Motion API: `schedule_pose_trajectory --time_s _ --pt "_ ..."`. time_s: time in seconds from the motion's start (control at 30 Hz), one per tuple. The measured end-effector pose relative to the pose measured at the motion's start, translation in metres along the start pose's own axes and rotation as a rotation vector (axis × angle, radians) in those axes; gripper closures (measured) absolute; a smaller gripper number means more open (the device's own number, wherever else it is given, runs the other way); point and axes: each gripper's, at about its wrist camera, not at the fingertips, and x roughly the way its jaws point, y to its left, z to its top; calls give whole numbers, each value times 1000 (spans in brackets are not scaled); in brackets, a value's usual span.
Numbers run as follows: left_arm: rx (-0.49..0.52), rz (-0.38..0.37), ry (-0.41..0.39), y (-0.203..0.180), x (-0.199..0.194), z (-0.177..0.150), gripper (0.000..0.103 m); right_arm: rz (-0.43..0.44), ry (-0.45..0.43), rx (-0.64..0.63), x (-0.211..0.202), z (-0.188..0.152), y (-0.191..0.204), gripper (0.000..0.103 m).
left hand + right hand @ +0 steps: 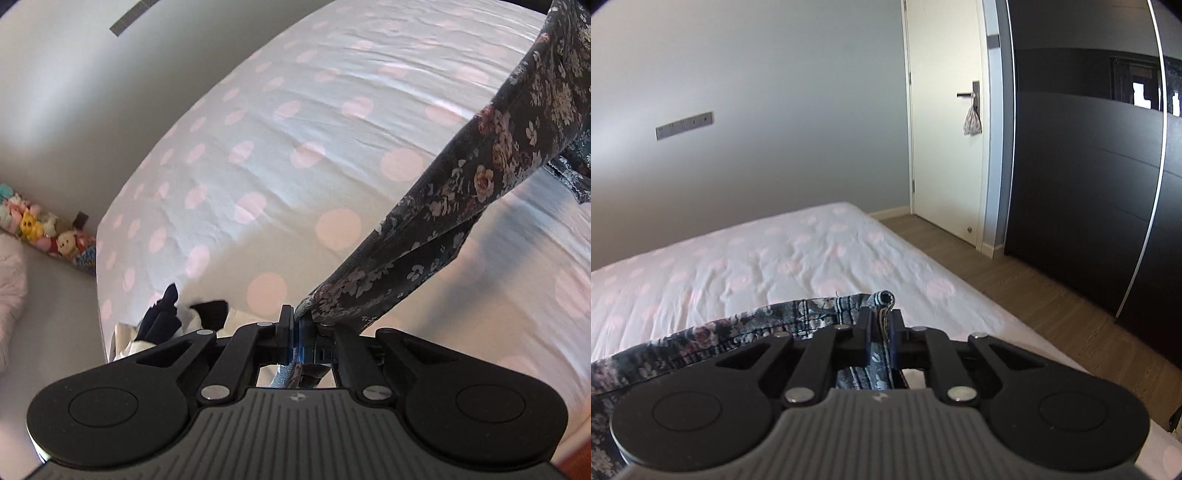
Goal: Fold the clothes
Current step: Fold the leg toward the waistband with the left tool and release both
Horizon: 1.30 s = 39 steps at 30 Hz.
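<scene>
With your left gripper (297, 321) and right gripper (880, 325) each clamped tight on a thin edge of the floral garment (480, 177), which hangs taut between them above the bed (295, 129), a sharp tug could slip the hem free.

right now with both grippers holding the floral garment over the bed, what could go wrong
1. The right gripper pinches only a thin hem of the floral garment; a tug might slip it free.
2. The garment hangs bunched and twisted from the left gripper, so it may land creased on the bed.
3. It could drag the dark clothes nearby.
</scene>
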Motion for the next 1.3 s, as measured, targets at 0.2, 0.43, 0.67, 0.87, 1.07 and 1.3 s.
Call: schedule_pose_trajectory --time_s 0.2,0.43,0.67,0.87,1.07,1.3 --pt "-21 -36 129 12 44 11 102 -40 -74 15 -1 17 14 93" --pt "-26 -70 220 28 140 49 102 -113 -11 -81 99 17 60 92" --pt "-49 -88 272 42 230 83 98 -166 61 -158 191 2 92 92" --pt "-103 -88 233 44 261 78 83 -205 128 -203 233 -18 106 92" --pt "-322 -86 138 68 239 42 49 -170 135 -189 213 -18 104 89" --pt "-651 -110 170 75 224 -18 44 -126 140 -169 189 -16 102 66"
